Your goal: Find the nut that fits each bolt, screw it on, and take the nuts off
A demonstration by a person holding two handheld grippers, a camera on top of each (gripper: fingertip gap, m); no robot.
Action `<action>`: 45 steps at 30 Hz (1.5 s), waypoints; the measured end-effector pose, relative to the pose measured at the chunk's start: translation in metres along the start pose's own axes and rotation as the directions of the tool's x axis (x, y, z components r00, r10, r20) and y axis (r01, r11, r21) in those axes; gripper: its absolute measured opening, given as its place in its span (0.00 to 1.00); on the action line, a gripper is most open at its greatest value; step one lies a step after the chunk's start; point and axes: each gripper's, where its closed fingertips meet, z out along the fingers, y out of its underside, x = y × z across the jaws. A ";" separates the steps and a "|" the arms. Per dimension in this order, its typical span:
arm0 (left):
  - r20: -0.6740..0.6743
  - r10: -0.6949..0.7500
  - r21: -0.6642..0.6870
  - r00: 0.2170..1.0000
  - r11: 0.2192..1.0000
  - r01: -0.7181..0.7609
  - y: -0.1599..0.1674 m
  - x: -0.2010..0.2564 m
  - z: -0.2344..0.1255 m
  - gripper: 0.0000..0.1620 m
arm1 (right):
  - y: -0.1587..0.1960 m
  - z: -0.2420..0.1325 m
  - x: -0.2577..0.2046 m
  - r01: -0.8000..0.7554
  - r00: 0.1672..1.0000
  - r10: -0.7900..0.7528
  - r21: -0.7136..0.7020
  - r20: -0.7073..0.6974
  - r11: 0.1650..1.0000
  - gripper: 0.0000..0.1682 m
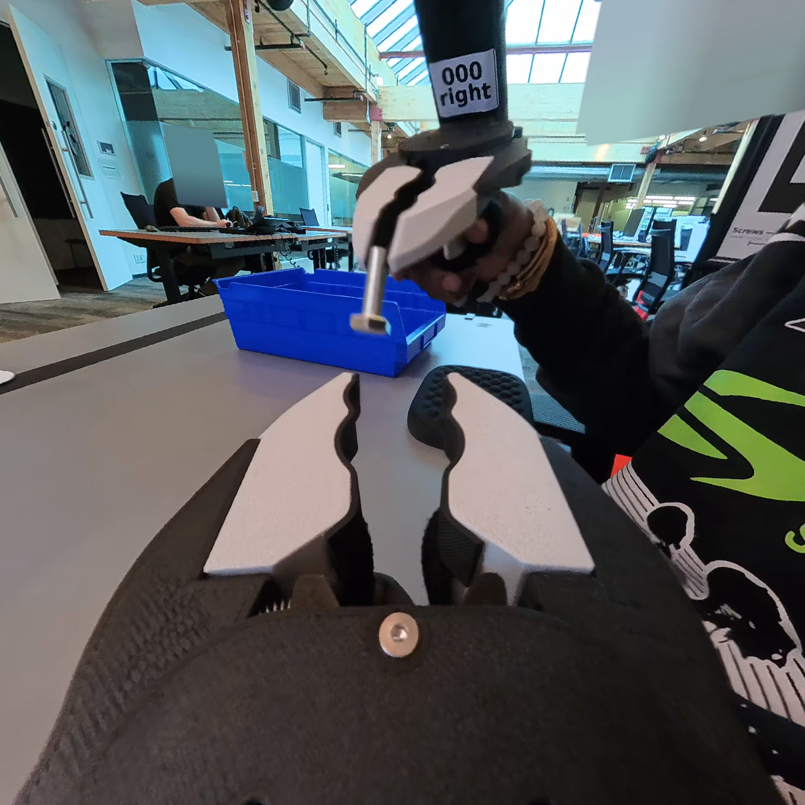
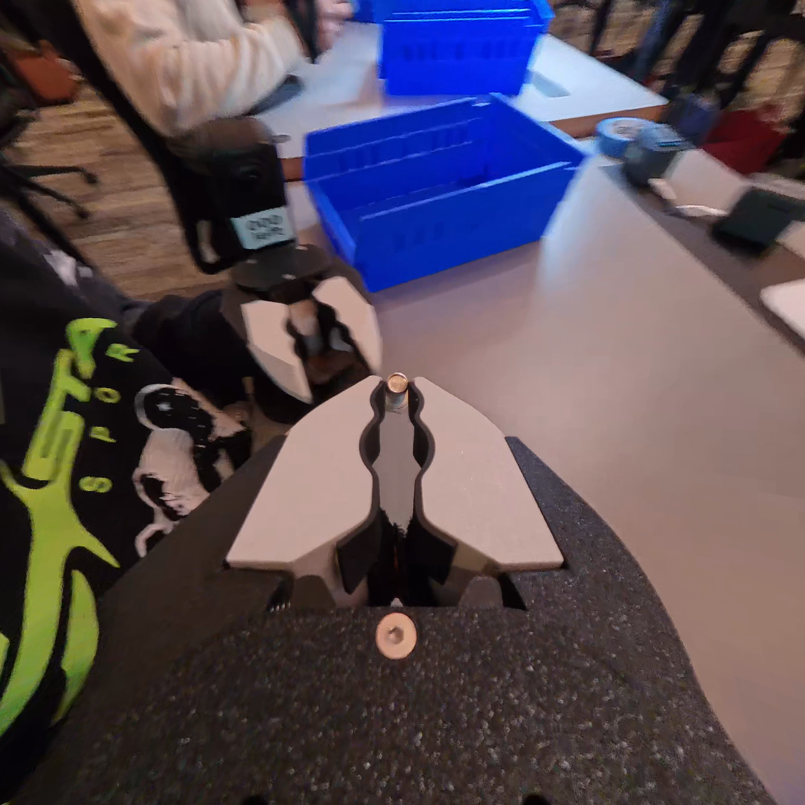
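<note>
My right gripper (image 2: 397, 380) is shut on a silver bolt (image 2: 396, 392), whose threaded end pokes out between the fingertips. In the left wrist view the right gripper (image 1: 383, 257) hangs above the table and the bolt (image 1: 377, 287) points down, its hex head lowest, in front of the blue bin (image 1: 313, 335). My left gripper (image 1: 403, 381) is open and empty, low over the grey table (image 1: 130, 435), just below the bolt. It also shows in the right wrist view (image 2: 342, 379), open and close to the bolt's tip. No nut is in view.
A blue divided bin (image 2: 435, 209) stands on the table ahead, with a second blue bin (image 2: 453, 56) behind it. A tape roll (image 2: 618, 135) and a dark box (image 2: 758, 222) lie at the right. A person sits at a far desk (image 1: 218, 237). My hands' fingertips stand some 7 centimeters from each other.
</note>
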 end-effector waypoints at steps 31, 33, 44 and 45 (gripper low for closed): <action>0.086 -0.082 0.003 0.993 0.997 0.082 0.001 -0.017 0.000 0.59 | 0.238 -0.222 0.315 -0.679 0.398 0.315 -0.046 -0.862 0.733 0.10; 0.086 -0.080 0.004 0.993 0.997 0.080 0.001 -0.017 0.000 0.58 | 0.227 -0.224 0.313 -0.650 0.392 0.319 -0.015 -0.863 0.760 0.16; 0.104 -0.071 0.010 0.992 0.997 0.070 -0.001 -0.018 -0.001 0.56 | 0.068 -0.183 0.185 -0.061 0.630 0.186 0.190 -0.754 0.980 0.42; 0.108 -0.068 0.015 0.992 0.998 0.067 -0.002 -0.018 -0.002 0.56 | 0.059 -0.173 0.163 -0.020 0.681 0.172 0.217 -0.712 0.976 0.40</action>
